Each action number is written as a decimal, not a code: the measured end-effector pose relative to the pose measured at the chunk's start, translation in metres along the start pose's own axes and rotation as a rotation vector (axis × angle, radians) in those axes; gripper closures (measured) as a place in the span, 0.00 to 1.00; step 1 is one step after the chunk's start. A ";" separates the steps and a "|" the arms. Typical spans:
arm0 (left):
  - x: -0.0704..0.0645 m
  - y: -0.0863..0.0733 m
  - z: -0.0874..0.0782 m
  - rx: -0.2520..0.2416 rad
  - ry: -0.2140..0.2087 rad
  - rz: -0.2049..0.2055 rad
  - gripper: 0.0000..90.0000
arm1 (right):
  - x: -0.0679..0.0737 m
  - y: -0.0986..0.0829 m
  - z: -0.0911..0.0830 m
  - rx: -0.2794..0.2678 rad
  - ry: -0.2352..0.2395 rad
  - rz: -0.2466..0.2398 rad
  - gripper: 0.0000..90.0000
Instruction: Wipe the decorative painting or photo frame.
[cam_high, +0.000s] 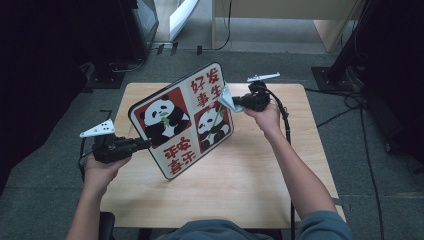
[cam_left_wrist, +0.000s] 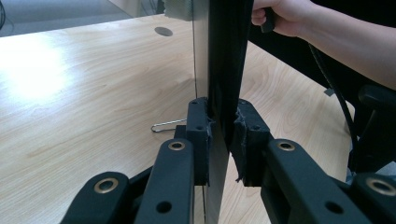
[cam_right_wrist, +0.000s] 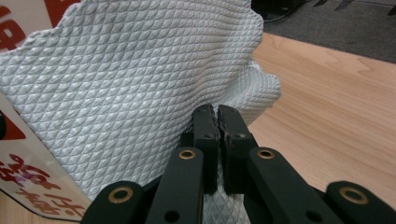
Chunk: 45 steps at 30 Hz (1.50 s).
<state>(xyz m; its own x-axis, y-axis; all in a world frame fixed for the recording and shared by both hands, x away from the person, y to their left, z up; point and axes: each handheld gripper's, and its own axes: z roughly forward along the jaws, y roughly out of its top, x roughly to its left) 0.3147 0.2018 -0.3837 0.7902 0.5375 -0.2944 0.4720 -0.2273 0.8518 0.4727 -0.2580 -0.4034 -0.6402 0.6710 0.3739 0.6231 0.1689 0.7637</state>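
The surface carries nothing under the work; the board, a flat panel printed with pandas and red characters, is held up off it, tilted, between the two hands. The left gripper grips the board's lower left edge, jaws clamped on it edge-on, as the left gripper view shows the panel pinched between the pads. The right gripper has its jaws clenched on a white textured cloth, which lies against the board's upper right face.

The main risk, as I judge it, is the board. It hangs from a single narrow pinch at one edge, so pressure from the cloth at the far corner could lever it round in the jaws or pull it free, dropping it onto the surface. Pressing harder makes this likelier. The cloth is held by a small fold; dragging it could tug it out. A wire clip lies on the surface below.
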 end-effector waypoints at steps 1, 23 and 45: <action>0.000 0.000 0.000 -0.002 0.001 -0.002 0.87 | 0.000 -0.001 0.000 0.003 -0.003 0.004 0.97; -0.003 -0.002 0.002 0.005 0.004 0.001 0.87 | -0.003 -0.041 0.010 0.010 -0.043 -0.009 0.97; -0.004 -0.001 0.004 0.020 0.008 0.003 0.87 | -0.018 -0.073 0.021 0.047 -0.045 0.029 0.97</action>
<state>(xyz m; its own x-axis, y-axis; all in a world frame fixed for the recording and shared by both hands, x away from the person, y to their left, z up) 0.3130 0.1964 -0.3851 0.7882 0.5437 -0.2884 0.4777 -0.2450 0.8436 0.4477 -0.2673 -0.4765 -0.6017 0.7076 0.3705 0.6618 0.1819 0.7273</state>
